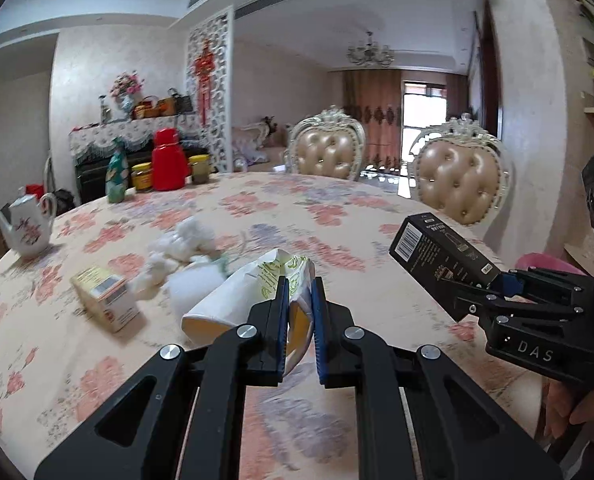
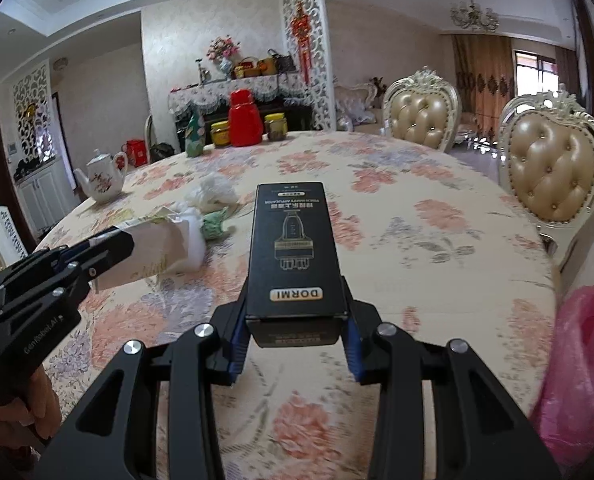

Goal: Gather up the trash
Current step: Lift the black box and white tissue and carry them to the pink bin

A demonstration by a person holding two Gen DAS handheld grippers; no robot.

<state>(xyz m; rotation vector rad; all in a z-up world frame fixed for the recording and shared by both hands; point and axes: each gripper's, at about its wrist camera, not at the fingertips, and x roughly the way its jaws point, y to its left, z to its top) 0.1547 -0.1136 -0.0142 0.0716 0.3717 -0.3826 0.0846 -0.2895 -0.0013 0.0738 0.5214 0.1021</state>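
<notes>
Left gripper (image 1: 301, 300): jaws nearly closed, clamped on one crushed paper cup (image 1: 237, 304), held clear above the table (image 1: 377, 216). Right gripper (image 2: 295, 332): jaws partly open, gripping one black box (image 2: 293, 248), also lifted off the cloth. On the table remain one small yellow carton (image 1: 105, 298) and a cluster of crumpled tissues (image 1: 177, 252). Beyond: one teapot (image 1: 27, 224), one red flask (image 1: 169, 160), two jars. One pink bag (image 2: 581, 368) sits at the right edge.
</notes>
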